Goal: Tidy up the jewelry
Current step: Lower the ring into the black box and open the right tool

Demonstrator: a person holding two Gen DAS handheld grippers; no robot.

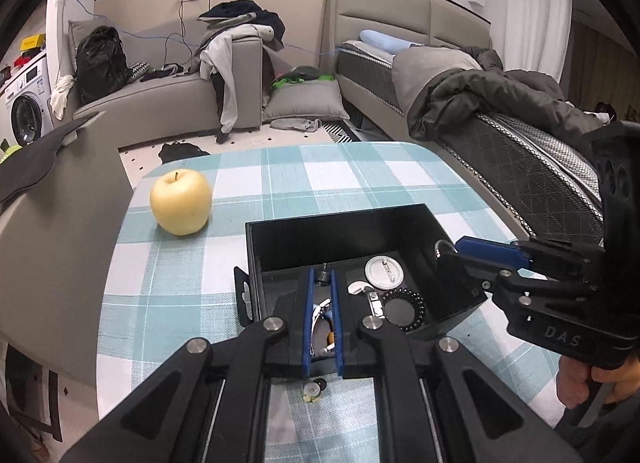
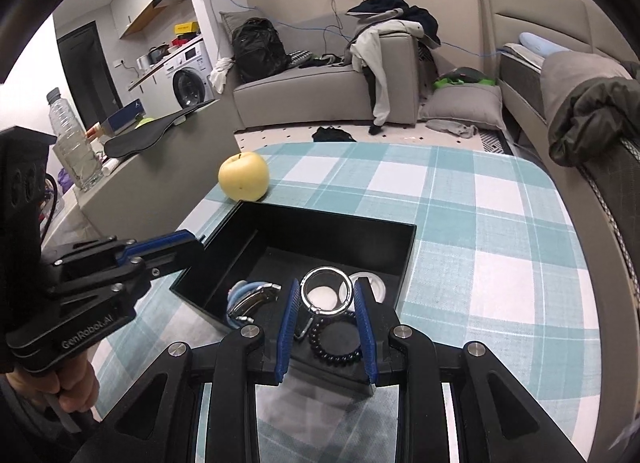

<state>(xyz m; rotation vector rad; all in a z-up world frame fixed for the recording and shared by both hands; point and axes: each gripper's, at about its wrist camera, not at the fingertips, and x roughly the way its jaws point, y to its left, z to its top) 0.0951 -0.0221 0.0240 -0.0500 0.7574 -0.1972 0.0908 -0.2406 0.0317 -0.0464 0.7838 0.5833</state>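
Note:
A black open box sits on the checked tablecloth. My left gripper reaches over the box's near wall, its jaws close together around a silver watch, which also shows in the right wrist view. My right gripper is shut on a silver ring over the box's right end; in the left wrist view it sits at the box's right wall. Inside lie a black bead bracelet, a white round badge and a white clip.
A yellow apple stands beyond the box at the table's far left. A small stud lies on the cloth in front of the box. A grey counter borders the table on the left, a bed on the right.

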